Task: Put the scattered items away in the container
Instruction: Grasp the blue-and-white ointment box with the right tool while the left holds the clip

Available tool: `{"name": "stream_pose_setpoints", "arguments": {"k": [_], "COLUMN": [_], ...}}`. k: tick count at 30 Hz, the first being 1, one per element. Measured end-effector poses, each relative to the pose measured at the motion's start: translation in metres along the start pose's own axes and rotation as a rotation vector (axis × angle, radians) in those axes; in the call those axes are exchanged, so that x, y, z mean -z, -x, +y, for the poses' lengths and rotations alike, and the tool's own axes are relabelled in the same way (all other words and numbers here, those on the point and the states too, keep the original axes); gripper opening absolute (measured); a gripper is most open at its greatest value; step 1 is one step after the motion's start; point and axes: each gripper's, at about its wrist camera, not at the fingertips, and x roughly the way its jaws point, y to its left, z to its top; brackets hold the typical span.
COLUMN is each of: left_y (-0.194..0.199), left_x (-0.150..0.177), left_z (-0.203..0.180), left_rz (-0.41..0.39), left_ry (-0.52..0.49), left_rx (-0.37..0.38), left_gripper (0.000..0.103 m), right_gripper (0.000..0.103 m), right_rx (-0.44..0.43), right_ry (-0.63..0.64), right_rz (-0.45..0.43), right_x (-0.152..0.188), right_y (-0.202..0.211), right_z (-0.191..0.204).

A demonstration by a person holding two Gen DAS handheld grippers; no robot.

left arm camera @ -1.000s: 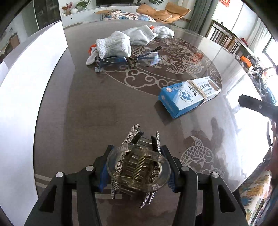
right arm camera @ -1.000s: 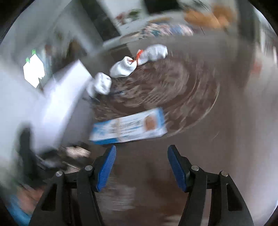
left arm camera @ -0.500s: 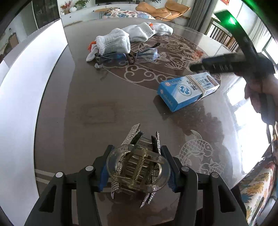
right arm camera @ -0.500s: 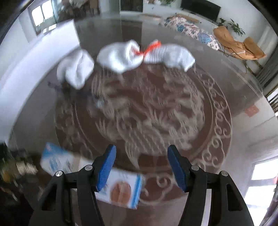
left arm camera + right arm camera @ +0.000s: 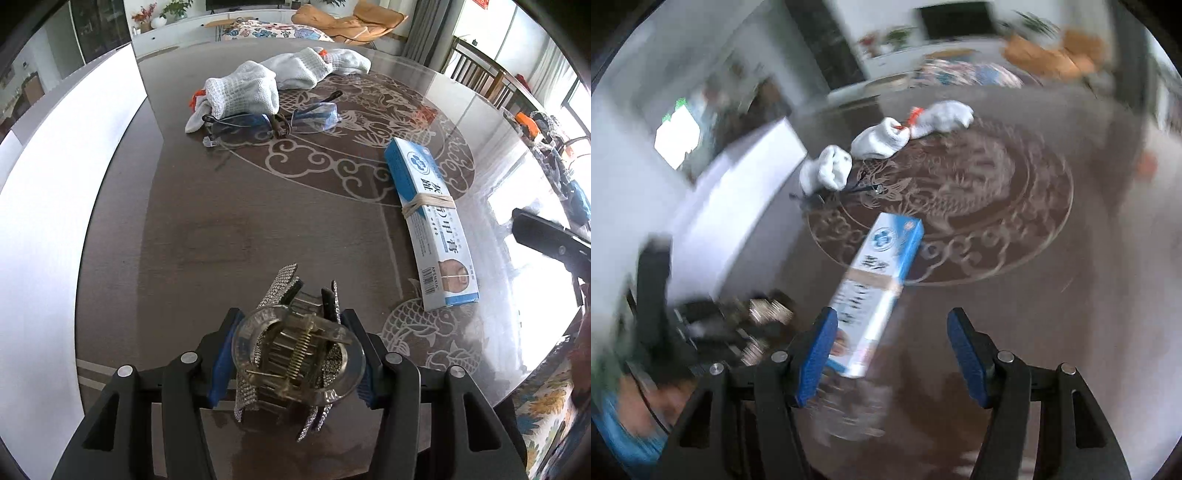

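Two hand-held grippers: your left (image 5: 295, 354) grips the clip (image 5: 295, 350); your right (image 5: 890, 354) gapes empty. Centre it over the box (image 5: 875, 291) before closing.

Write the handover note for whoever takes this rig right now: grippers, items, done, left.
Left gripper: shut on a clear glass cup that holds rhinestone hair clips, above the table.
Right gripper: open, empty, near end of the blue medicine box between its fingers, not gripped; view blurred.
On the table: medicine box, safety glasses, white gloves beyond them.
Done: clips are in the cup.
Left: box, glasses, gloves.
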Motion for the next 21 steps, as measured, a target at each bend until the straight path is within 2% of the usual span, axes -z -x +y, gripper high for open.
{"name": "stream_pose_setpoints", "arguments": {"k": [1, 5, 11, 14, 18, 20, 21], "left_y": [0.004, 0.007, 0.003, -0.001, -0.004, -0.005, -0.005], "left_x": [0.002, 0.005, 0.006, 0.007, 0.008, 0.009, 0.01], "left_z": [0.001, -0.001, -0.019, -0.03, -0.043, -0.052, -0.055], "left_rz": [0.001, -0.001, -0.018, -0.025, -0.04, -0.048, -0.054], "left_ry": [0.002, 0.025, 0.041, 0.042, 0.053, 0.045, 0.045], "left_rx": [0.002, 0.017, 0.001, -0.014, -0.017, -0.012, -0.003], "left_gripper": [0.053, 0.053, 0.053, 0.053, 0.053, 0.052, 0.052], "right_gripper": [0.063, 0.063, 0.063, 0.063, 0.063, 0.057, 0.042], "right_rx": [-0.018, 0.006, 0.2, 0.235, 0.282, 0.264, 0.275], "right_ry": [-0.07, -0.146, -0.008, 0.002, 0.059, 0.058, 0.065], "right_rz": [-0.013, -0.064, -0.064, -0.061, -0.104, -0.136, -0.142], "right_x": [0.004, 0.008, 0.025, 0.032, 0.035, 0.04, 0.041], "right_y": [-0.001, -0.02, -0.046, -0.056, -0.066, -0.064, -0.063], "right_z": [-0.001, 0.016, 0.048, 0.051, 0.05, 0.046, 0.043]}}
